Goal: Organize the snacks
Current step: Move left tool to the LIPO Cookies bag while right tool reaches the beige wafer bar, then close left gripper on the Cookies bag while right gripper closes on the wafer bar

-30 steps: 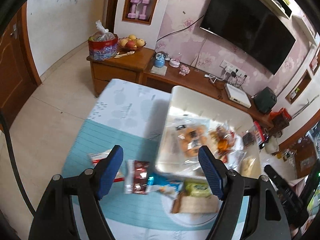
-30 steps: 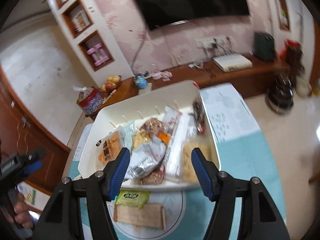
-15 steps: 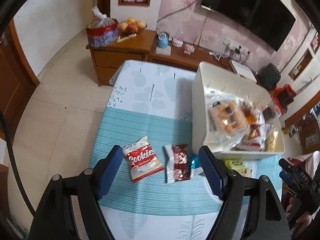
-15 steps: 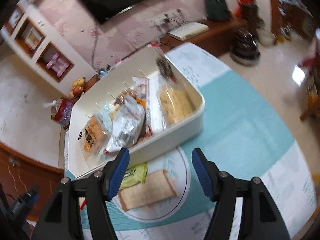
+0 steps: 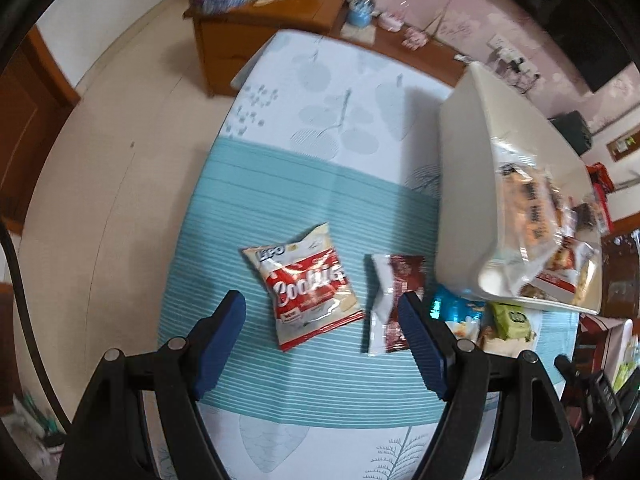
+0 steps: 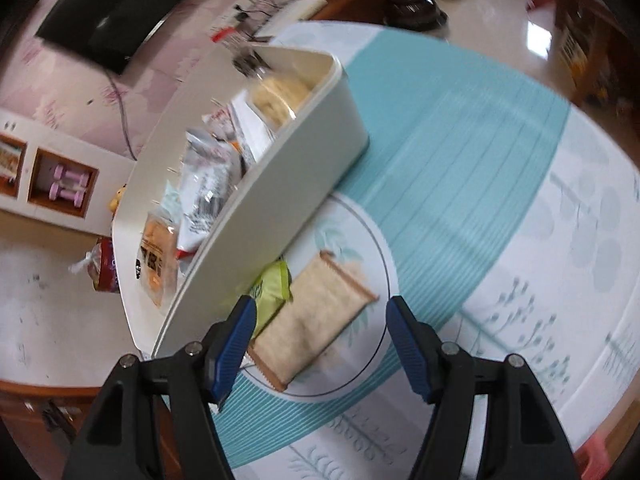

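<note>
Two hand-held grippers, both tilted steeply down over a table with a teal-striped, leaf-printed cloth. Left gripper: jaws spread wide, nothing between the pads, poised above a red-and-white cookie bag flat on the teal band. Just right of that bag, a dark red and white packet, then a blue wrapper at the near corner of the white bin. Bin on the right, crowded with bagged snacks. Right gripper: jaws apart and just been opening, empty, above a tan cracker packet on the cloth's round white patch. Green packet touching its left edge, hard against the near wall of the white bin.
</note>
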`<state>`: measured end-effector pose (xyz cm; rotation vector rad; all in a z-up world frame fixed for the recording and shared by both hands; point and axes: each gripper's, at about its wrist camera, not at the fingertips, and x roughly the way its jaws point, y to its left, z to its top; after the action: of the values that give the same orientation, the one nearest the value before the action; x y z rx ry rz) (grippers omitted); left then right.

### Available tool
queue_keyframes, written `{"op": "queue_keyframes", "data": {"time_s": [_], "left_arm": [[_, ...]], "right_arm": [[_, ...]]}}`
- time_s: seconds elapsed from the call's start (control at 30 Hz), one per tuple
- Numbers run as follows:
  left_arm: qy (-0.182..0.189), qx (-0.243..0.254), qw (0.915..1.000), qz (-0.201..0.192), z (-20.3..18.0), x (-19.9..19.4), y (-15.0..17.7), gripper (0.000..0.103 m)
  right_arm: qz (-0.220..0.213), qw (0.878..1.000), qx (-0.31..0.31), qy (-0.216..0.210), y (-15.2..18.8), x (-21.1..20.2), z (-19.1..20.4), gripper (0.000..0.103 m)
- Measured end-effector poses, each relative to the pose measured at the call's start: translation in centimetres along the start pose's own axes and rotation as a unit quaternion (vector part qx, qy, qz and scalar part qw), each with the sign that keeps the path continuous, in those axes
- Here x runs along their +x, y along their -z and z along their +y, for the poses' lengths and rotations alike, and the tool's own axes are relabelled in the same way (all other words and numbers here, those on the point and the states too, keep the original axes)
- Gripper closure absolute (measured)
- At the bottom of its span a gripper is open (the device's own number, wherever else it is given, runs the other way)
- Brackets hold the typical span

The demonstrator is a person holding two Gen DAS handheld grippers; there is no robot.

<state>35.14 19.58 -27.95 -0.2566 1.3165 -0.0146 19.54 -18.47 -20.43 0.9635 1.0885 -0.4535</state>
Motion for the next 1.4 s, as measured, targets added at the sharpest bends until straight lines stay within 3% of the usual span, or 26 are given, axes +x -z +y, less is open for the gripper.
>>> {"op": "queue_keyframes", "data": {"time_s": [0.33,0.63,0.8,1.1,1.23,1.4], "left_arm": [[0.003,-0.073,0.9956,0.058,2.3,3.8,-1.0,0.026],[0.007,-0.089,0.9931,0.075,2.3,5.3,-1.5,0.026],[0.010,-0.106,0.9901,0.091,2.6,6.3,-2.0,0.031],[0.003,-0.120,0.9879,0.098,2.7,7.3,-3.0,0.033],[-0.009,-0.115,0.9883,0.100,2.1,7.7,-3.3,0.033],[-0.041,-0.113,0.9876,0.101,1.1,7.9,-2.9,0.040]], "right_arm": [[0.040,0.997,0.064,0.022,1.0,2.9,-0.3,0.035],[0.037,0.992,0.118,0.023,-0.5,4.1,-0.5,0.036],[0.041,0.989,0.139,0.040,-1.3,4.9,-0.4,0.035],[0.040,0.986,0.141,0.082,-3.0,6.5,1.2,0.036],[0.038,0.983,0.142,0.106,-3.2,7.0,2.1,0.036],[0.036,0.982,0.123,0.141,-3.2,7.8,3.4,0.036]]}}
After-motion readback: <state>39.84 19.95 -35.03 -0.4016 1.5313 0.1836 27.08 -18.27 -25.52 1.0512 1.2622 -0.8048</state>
